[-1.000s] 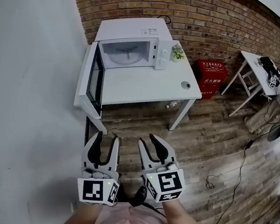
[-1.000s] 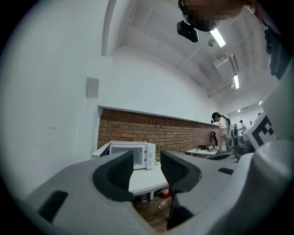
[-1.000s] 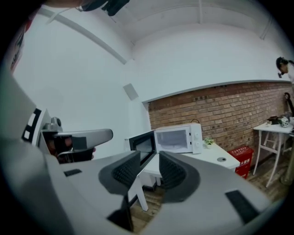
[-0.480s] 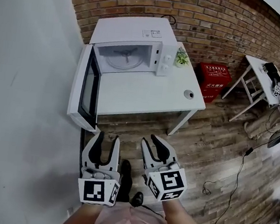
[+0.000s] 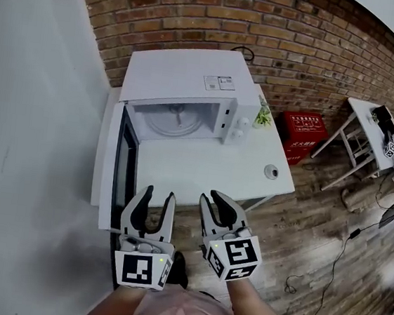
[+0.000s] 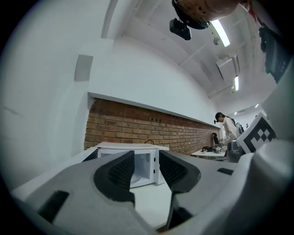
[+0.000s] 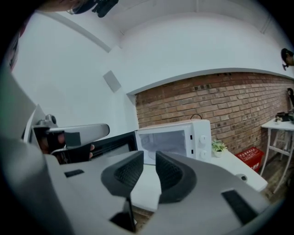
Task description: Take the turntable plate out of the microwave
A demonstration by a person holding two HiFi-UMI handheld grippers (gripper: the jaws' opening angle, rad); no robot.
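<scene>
Both hands held low at the near edge of the white table (image 5: 213,168), grippers pointing roughly level toward the microwave (image 5: 184,80).

Left gripper (image 5: 158,198): jaws wide apart, just eased in a little, nothing between them.

Right gripper (image 5: 217,203): jaws released but narrower, just been closing, a clear gap left between the pads and nothing in it.

Microwave at the far side of the table against the brick wall (image 5: 288,36). Its door (image 5: 123,173) swung fully open to the left, reaching toward me.

Turntable plate (image 5: 175,121) lies flat on the floor of the open cavity, well apart from both grippers.

Small potted plant (image 5: 263,116) just right of the microwave. Small round object (image 5: 272,172) near the table's right edge.
</scene>
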